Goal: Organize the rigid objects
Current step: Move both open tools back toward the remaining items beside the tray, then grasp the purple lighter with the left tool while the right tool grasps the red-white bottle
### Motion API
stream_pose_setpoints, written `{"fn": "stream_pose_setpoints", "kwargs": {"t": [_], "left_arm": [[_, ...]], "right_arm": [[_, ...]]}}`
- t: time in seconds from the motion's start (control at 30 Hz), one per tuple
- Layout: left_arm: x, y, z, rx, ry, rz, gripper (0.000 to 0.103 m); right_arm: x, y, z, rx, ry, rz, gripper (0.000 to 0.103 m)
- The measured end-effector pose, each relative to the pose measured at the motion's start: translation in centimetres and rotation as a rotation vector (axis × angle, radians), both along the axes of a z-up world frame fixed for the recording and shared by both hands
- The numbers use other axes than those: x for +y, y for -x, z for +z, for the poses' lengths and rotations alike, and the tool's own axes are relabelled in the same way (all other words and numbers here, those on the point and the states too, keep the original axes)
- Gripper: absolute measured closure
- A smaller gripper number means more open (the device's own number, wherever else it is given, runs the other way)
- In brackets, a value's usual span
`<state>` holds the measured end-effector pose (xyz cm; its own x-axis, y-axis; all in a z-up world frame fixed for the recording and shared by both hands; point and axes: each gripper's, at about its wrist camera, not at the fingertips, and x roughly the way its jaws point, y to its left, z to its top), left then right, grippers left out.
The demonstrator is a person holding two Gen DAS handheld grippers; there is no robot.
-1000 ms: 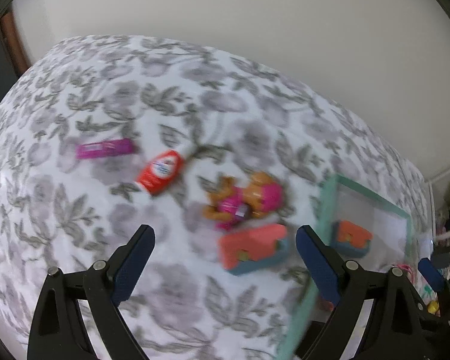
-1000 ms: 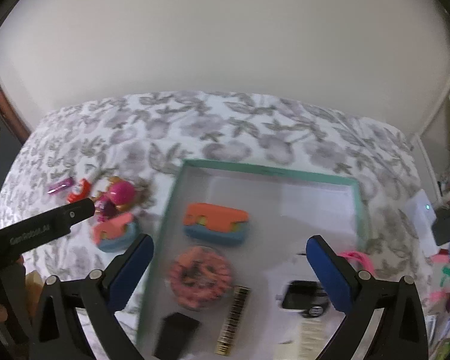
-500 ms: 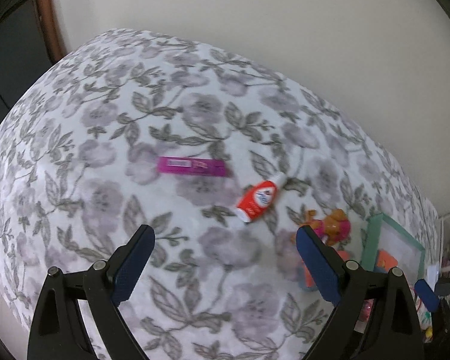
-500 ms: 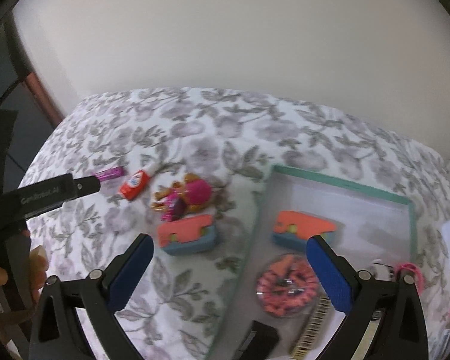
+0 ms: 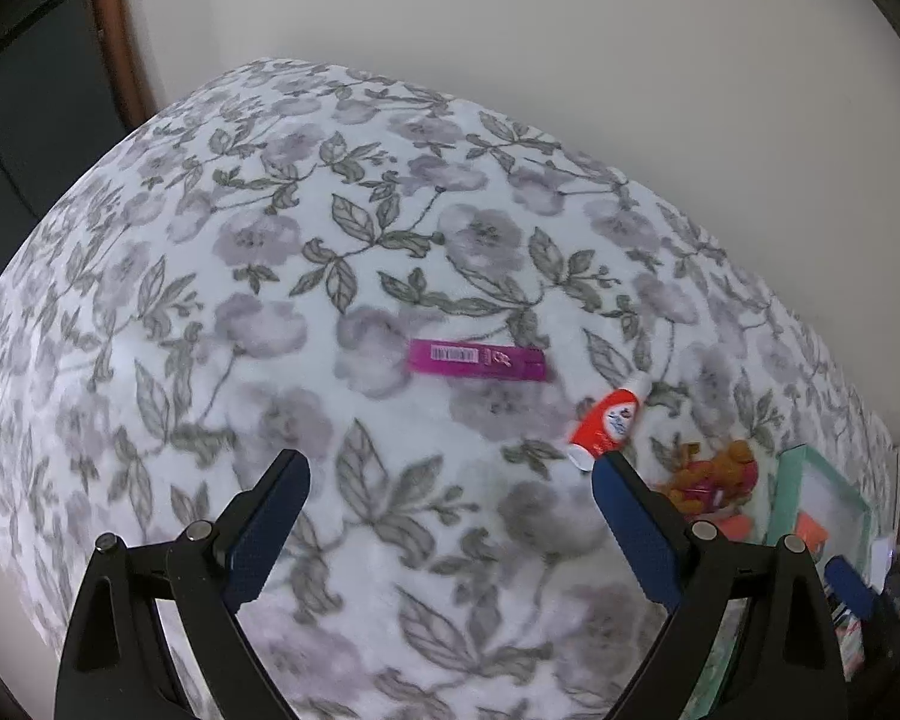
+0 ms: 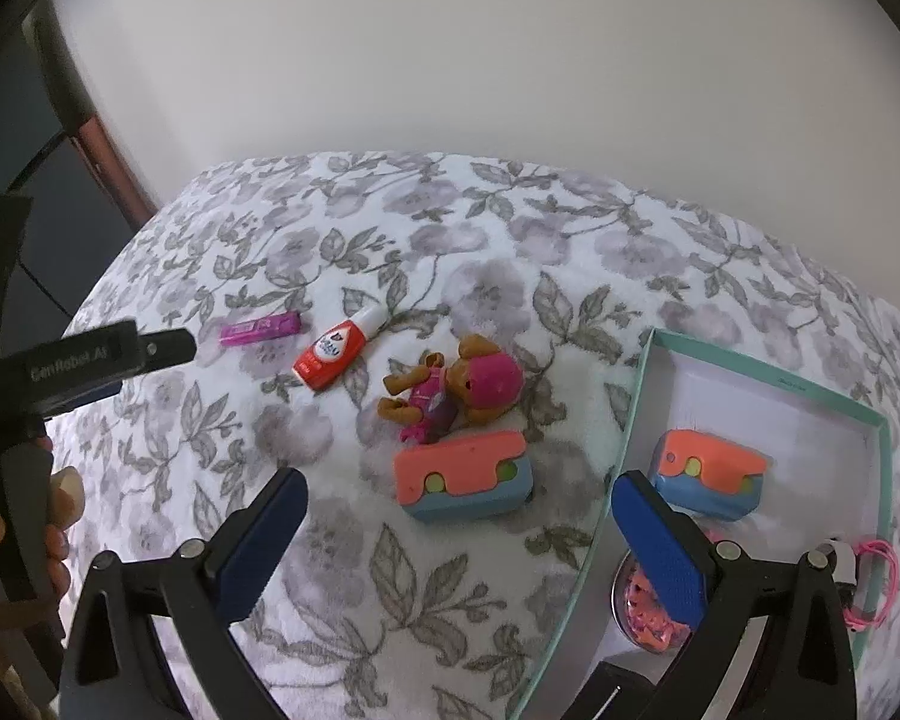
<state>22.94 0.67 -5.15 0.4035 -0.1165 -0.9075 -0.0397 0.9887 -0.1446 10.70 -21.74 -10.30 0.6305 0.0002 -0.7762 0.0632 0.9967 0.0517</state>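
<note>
Both our tongs gape wide w/ nothing in them. Left tongs (image 5: 444, 498) hang over the floral bed cover (image 5: 210, 300), aimed toward the purple stick (image 5: 477, 360) & the red-white bottle (image 5: 606, 423), prob. the next pick since they lie furthest from the teal box (image 6: 636, 420). Right tongs (image 6: 456, 516) hover nr the orange-blue block (image 6: 462, 483), just beside the box wall, w/ the toy dog (image 6: 456, 390) right behind it. A matching block (image 6: 711, 480) already sits in the box, so we judge like goes w/ like. Loose items lie flat, easy to pinch.
</note>
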Motion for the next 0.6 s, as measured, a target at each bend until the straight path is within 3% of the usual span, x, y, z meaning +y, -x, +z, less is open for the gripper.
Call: {"fn": "stream_pose_setpoints", "kwargs": {"t": [0.27, 0.47, 0.53, 0.6], "left_arm": [[1.0, -3.2, -1.5, -0.007, -0.052, -0.105, 0.008], [0.8, -5.3, -2.6, -0.052, -0.077, -0.194, 0.009], [0.5, -5.8, -3.2, -0.066, -0.088, -0.237, 0.01], [0.4, -6.3, -3.7, -0.072, -0.096, -0.263, 0.019]], "right_arm": [[1.7, -2.8, -0.3, -0.006, -0.051, 0.024, 0.011], [4.7, -6.3, -0.8, 0.018, -0.031, 0.065, 0.022], [5.3, -7.3, -0.7, 0.021, -0.041, 0.065, 0.028], [5.7, -8.4, -0.7, 0.025, -0.047, 0.055, 0.033]]}}
